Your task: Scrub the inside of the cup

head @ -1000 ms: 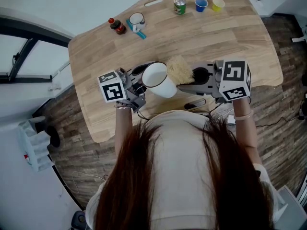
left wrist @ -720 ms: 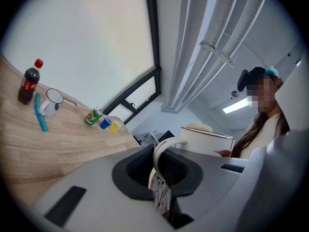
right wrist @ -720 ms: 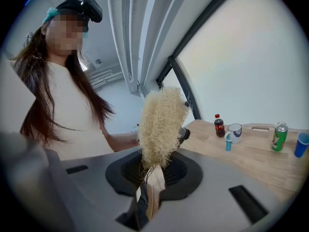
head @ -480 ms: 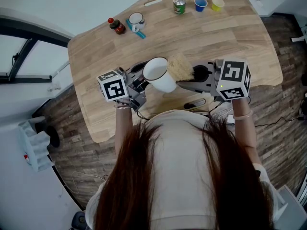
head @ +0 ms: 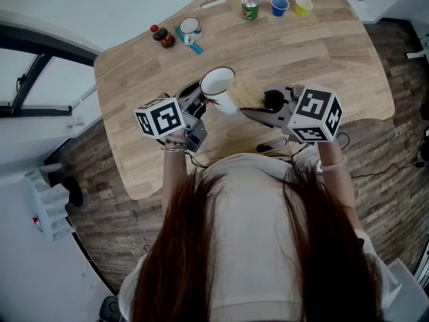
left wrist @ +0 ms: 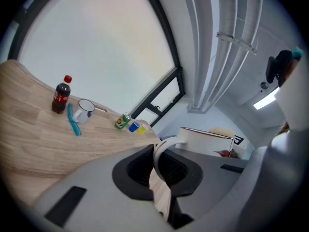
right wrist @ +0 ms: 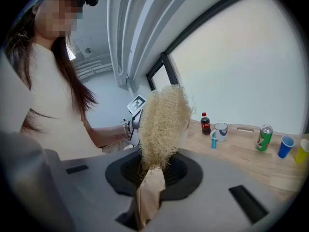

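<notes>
In the head view, the left hand-held gripper [head: 198, 104] holds a white cup [head: 218, 87] by its handle above the wooden counter [head: 322, 52], the cup tilted with its mouth facing up and away from the person. The right hand-held gripper [head: 257, 109] holds a straw-coloured fibre scrubber [head: 247, 94] just beside the cup's outer wall, outside the mouth. A cola bottle [head: 163, 37], an enamel mug [head: 190, 27], a green can [head: 250, 7], a blue cup [head: 280, 6] and a yellow cup [head: 304, 5] stand along the counter's far edge. In the left gripper view, the jaws are pressed together on the cup's handle [left wrist: 161, 153], and the cup body lies beyond them to the right. In the right gripper view, the jaws are clamped on the base of the scrubber, whose frizzy head rises above them.
</notes>
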